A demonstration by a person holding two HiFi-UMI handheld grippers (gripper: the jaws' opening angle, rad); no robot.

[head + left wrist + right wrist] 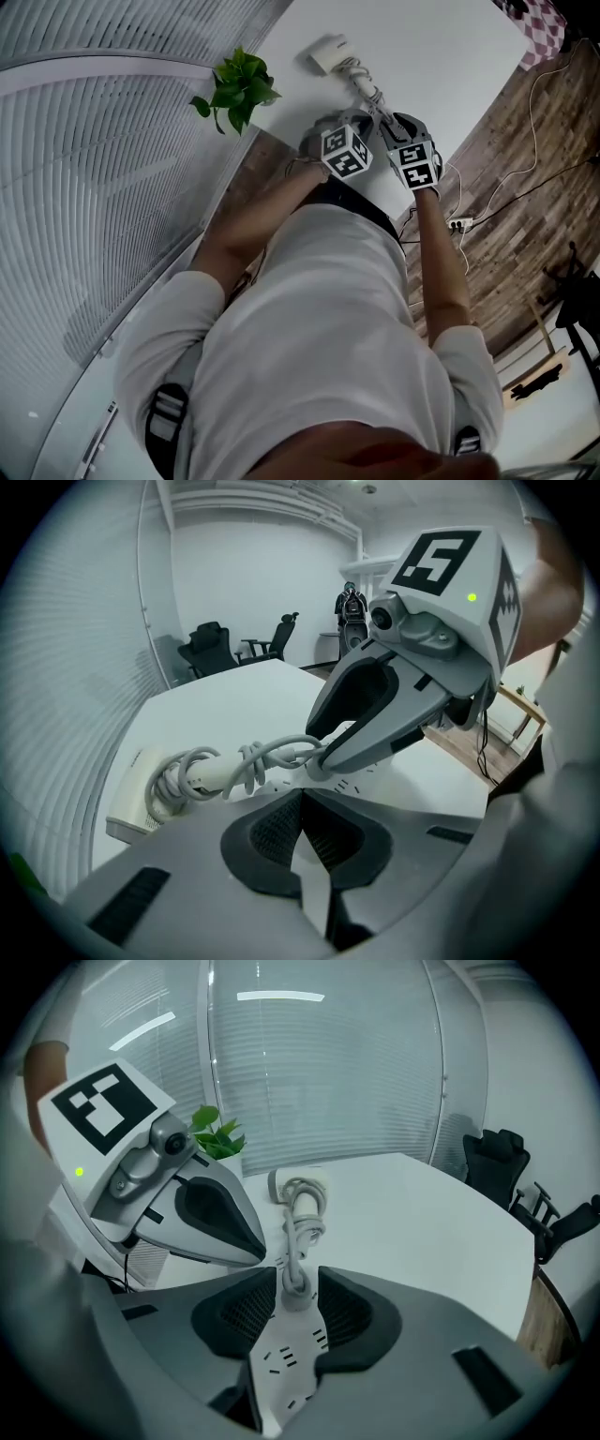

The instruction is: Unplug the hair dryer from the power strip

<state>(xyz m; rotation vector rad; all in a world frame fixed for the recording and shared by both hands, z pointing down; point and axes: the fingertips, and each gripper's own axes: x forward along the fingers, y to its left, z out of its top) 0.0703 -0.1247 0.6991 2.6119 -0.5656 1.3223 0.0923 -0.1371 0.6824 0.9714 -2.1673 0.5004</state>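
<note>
While the hair dryer (302,1188) lies on the white desk (422,1213) with its cord (298,1234) wound around it, its plug (294,1295) sits in a socket of the power strip (286,1363); the right tongs (295,1283) stand open on both sides of this plug without pressing it, and the left tongs (300,799) are closed, pads together

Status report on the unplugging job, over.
Left gripper shut, empty. Right gripper open, jaws either side of plug. Plug seated in power strip, hair dryer lying beyond. Nothing in the way.

Pwr strip (286,1363) lies on table (431,56); plug (293,1293) in its far end; dryer (328,54) beyond; plant (239,86) left of dryer.
</note>
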